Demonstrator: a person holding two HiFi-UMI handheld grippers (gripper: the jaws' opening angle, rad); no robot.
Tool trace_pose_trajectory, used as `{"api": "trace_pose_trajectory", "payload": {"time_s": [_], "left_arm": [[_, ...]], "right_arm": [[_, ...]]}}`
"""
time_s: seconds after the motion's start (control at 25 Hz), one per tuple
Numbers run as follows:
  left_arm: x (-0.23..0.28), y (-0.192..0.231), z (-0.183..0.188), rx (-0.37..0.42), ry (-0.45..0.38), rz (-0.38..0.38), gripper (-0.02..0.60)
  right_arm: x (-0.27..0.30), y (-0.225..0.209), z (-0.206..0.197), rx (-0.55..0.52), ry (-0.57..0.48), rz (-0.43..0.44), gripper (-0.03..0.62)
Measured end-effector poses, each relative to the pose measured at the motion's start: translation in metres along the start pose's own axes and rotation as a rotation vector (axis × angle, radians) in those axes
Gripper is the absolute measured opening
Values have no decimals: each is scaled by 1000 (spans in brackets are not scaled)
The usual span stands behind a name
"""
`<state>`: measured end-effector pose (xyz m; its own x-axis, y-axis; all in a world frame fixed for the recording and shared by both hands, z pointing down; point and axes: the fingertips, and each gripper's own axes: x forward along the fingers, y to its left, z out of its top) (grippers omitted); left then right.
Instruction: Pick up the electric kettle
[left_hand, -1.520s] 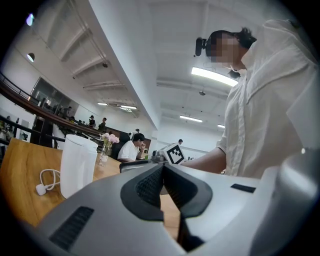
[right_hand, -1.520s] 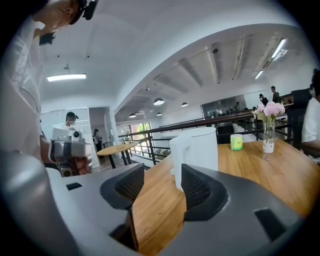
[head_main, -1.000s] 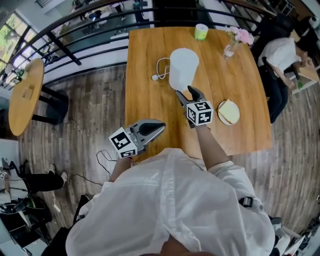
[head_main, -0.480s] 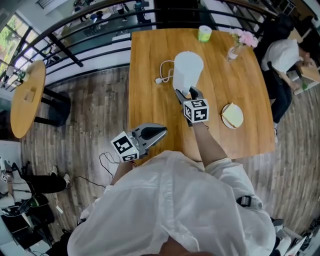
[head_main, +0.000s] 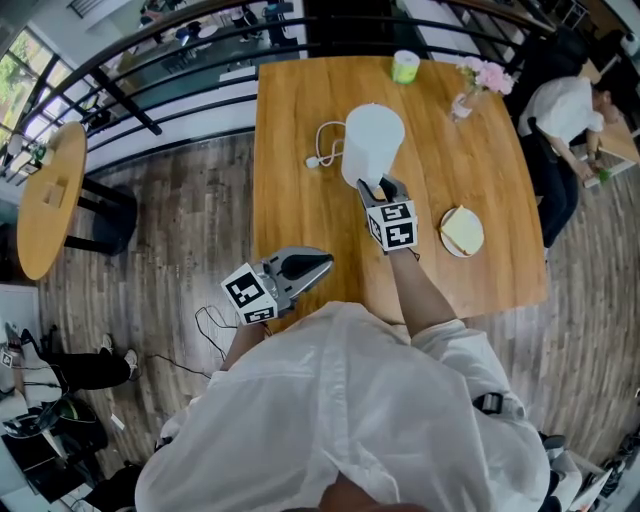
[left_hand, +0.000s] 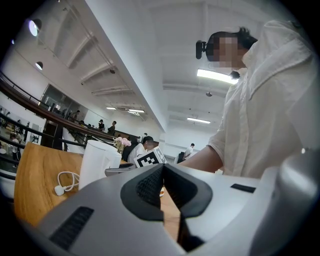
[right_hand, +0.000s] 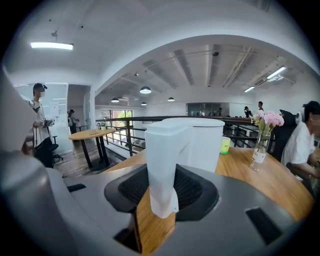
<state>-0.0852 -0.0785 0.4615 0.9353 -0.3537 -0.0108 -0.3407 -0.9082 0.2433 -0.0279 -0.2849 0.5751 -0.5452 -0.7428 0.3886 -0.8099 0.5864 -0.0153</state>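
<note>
- The electric kettle (head_main: 372, 140), white with its lid shut, stands upright near the middle of the surface (head_main: 300, 220), slightly toward the far edge.
- Our right gripper (head_main: 377, 188) reaches it from the near side. Its jaws have just been closing and now sit partly closed, with the pads against both sides of the kettle's handle (right_hand: 162, 165).
- Our left gripper (head_main: 322, 262) is held level by the near left corner, jaws fully closed on nothing.
- A white cable (head_main: 322, 145) with its plug lies just left of the kettle.
- A green cup (head_main: 404, 66) stands at the far edge, and a glass vase (head_main: 462, 98) of pink flowers stands toward the far right corner.
- A small plate (head_main: 460, 230) near the right edge carries a pale yellow piece.
- Around the surface we see a plank floor (head_main: 190, 230), a black railing (head_main: 150, 60), a round wooden table (head_main: 50, 195) on the left, and a seated person (head_main: 570, 110) on the right.
</note>
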Motion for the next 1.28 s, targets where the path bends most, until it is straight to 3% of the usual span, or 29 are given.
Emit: {"api": "trace_pose_trajectory", "payload": {"time_s": [0.48,1.0,1.28], "left_arm": [[7,-5,-1,-4,-10,-23,6],[22,-12,-8,-19,13,-86,6],[25,-12,-8,-29,16,-95,6]], "right_arm": [[-36,-14,-16,-84,56,56,152],[-90,-16,-43,-96,80,69,152],[-93,-18,-34,-86,58,78,152]]}}
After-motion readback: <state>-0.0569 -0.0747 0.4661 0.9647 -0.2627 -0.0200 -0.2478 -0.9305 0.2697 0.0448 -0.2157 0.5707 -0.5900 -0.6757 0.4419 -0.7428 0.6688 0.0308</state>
